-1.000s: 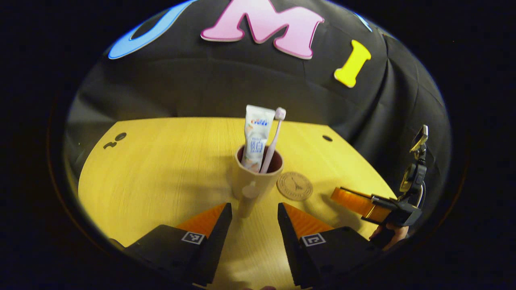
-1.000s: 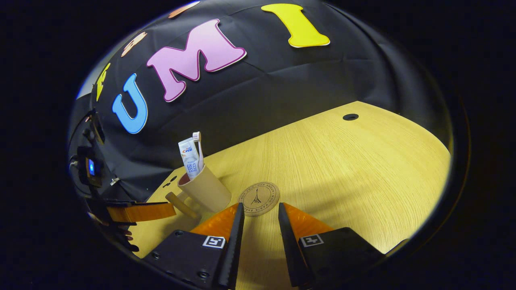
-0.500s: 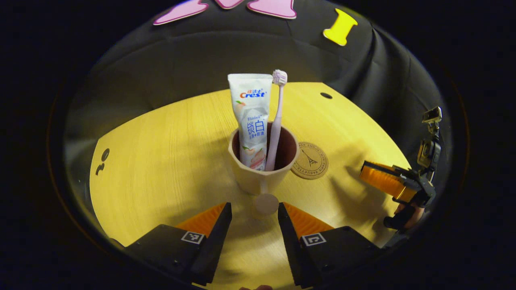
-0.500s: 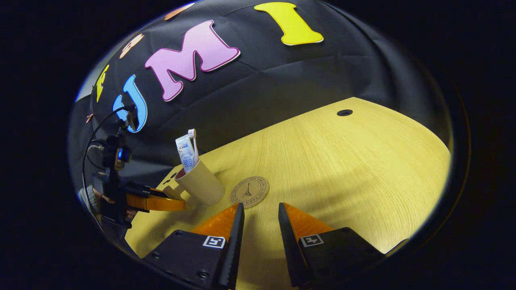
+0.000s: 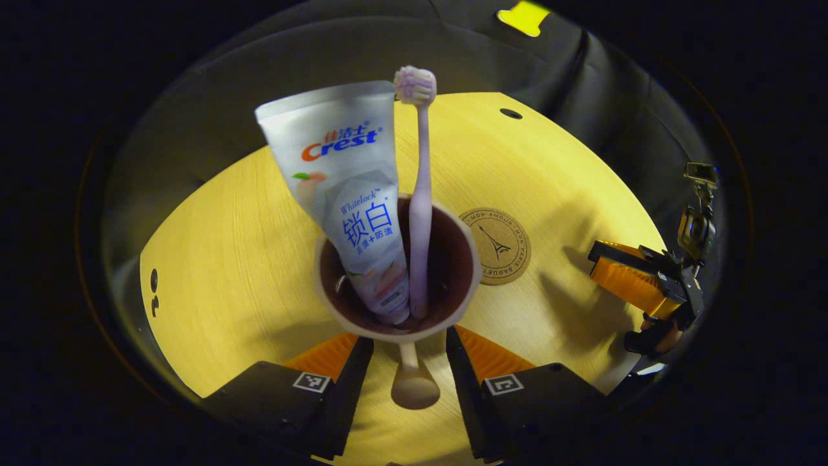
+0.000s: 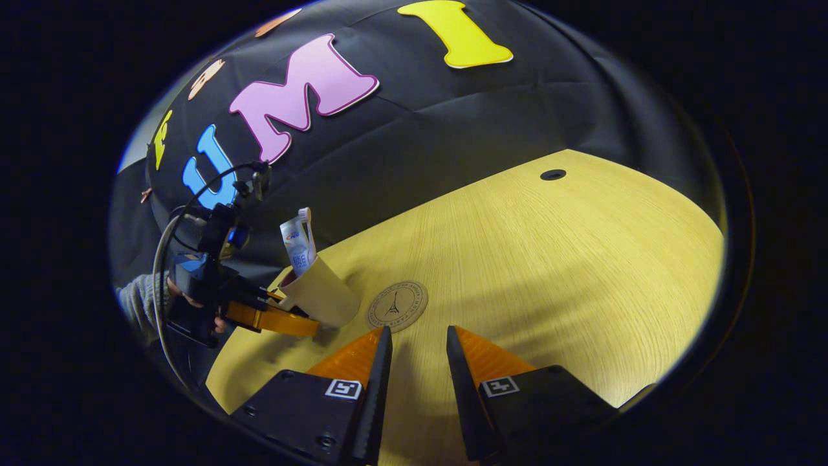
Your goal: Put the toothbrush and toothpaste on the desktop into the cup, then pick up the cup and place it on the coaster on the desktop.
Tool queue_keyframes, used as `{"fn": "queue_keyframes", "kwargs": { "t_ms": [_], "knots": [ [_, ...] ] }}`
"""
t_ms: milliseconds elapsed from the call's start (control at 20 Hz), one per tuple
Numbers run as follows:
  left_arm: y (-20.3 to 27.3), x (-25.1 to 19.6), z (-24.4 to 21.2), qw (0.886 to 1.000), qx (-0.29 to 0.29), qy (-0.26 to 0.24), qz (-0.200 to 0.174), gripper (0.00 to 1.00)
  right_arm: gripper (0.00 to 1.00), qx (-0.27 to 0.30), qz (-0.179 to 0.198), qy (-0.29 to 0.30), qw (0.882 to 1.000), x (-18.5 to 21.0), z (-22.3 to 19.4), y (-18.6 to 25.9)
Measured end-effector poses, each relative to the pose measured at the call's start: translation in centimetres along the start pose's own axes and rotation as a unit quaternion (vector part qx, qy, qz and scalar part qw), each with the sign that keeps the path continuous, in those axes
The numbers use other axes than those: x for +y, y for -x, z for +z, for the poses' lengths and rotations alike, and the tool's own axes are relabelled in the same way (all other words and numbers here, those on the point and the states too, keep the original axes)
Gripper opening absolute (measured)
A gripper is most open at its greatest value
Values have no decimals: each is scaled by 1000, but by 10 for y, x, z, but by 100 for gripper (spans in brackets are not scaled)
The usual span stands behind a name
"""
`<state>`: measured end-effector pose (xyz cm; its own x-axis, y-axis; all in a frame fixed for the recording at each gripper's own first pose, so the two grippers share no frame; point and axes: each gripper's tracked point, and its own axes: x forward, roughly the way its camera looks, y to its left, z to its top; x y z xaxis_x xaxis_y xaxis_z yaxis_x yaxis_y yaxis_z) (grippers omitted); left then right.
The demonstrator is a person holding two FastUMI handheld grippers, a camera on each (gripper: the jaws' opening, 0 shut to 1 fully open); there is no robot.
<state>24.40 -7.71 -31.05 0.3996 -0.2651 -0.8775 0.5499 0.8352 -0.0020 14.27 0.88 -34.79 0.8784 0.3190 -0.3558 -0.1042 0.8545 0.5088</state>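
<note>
- Left gripper [image 5: 406, 346]: I have its jaws open, one on each side of the cup's handle [image 5: 414, 382], not yet pressing on it.
- Cup [image 5: 398, 327] stands on the surface [image 5: 213, 259] with toothpaste [image 5: 343, 194] and toothbrush [image 5: 419, 213] upright inside; loading looks done.
- Coaster [image 5: 495, 246] lies bare just right of the cup.
- Step in hand, as I judge it: grasping the handle. Next: close, lift, carry right, set down centred.
- Right gripper [image 6: 414, 343], far right, is slightly open and holds nothing.
- The cup's base is hidden from me behind its rim.
</note>
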Motion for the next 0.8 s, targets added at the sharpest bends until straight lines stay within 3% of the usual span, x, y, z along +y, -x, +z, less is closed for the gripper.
{"fn": "queue_keyframes", "kwargs": {
  "t_ms": [200, 300, 400, 450, 600, 650, 700, 800],
  "knots": [
    [-11, 6, -9, 999, 33, 0, 7, 71, 52, 0, 3, -8, 1000, -7, 3, -1],
    [-14, 2, -13, 999, 44, 8, 0, 58, 52, 0, 1, -10, 1000, -11, 4, 0],
    [-12, 5, -12, 999, 45, 7, -1, 39, 52, 0, -2, -7, 1000, -16, 5, 1],
    [-14, 5, -14, 999, 44, 7, -1, 35, 52, -1, -2, -8, 1000, -17, 6, 1],
    [-16, 3, -12, 999, 33, 13, -4, 34, 52, 0, 2, -7, 1000, -13, 6, 2],
    [-16, 2, -12, 999, 32, 17, -5, 30, 52, -1, 4, -5, 1000, -12, 5, 3],
    [-16, 1, -12, 999, 30, 20, -6, 39, 52, 0, 4, -5, 1000, -11, 5, 3],
    [-12, -2, -11, 999, 29, 20, -11, 34, 52, 2, 7, -7, 1000, -8, 4, 3]
  ]
}}
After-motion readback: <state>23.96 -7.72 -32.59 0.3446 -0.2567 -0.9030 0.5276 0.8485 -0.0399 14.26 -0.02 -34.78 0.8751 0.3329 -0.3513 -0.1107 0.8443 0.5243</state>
